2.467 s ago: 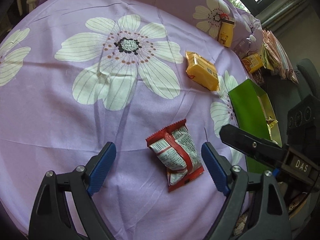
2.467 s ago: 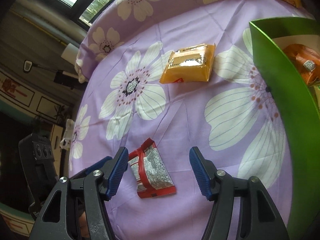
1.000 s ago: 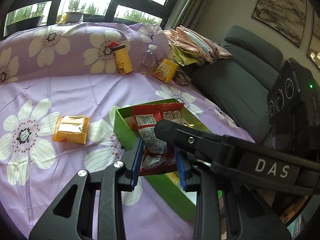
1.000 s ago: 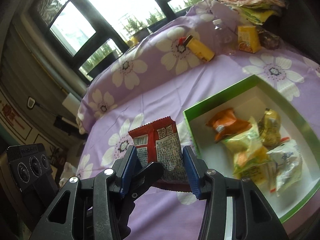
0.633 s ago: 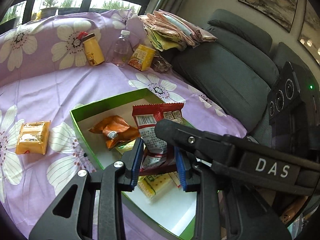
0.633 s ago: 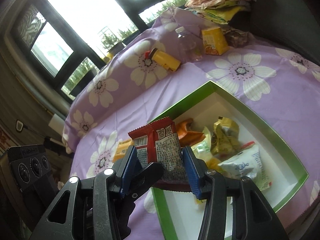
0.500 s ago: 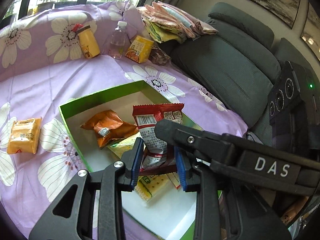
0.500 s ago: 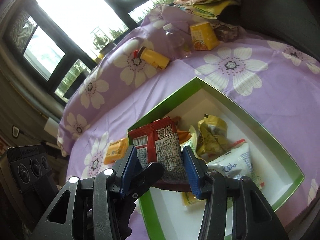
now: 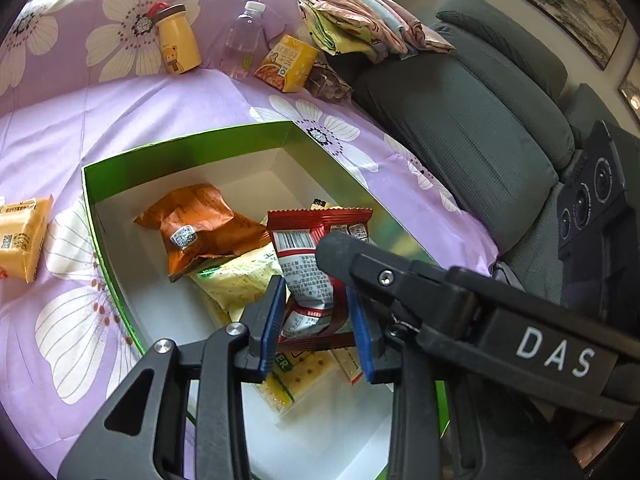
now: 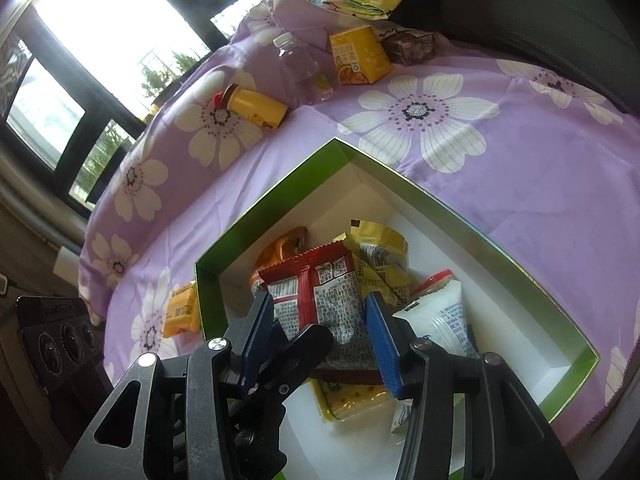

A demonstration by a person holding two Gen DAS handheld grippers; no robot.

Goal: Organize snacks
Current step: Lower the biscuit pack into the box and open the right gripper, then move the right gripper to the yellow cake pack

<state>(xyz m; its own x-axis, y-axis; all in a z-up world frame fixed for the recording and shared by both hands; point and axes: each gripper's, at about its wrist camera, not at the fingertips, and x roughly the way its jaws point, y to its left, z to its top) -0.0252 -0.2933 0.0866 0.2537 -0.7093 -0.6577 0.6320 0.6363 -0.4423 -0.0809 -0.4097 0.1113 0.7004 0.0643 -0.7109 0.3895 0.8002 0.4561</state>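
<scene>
Both tongs, left point(image 9: 316, 320) and right point(image 10: 320, 336), narrowed and clamped on the same red snack packet point(image 9: 310, 264) above the green box point(image 9: 192, 148).

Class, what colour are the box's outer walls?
Green box, white inside; clearest in the right wrist view.

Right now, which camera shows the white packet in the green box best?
The right wrist view: the white packet lies plainly visible beside the red packet. In the left wrist view, the right gripper hides it.
</scene>
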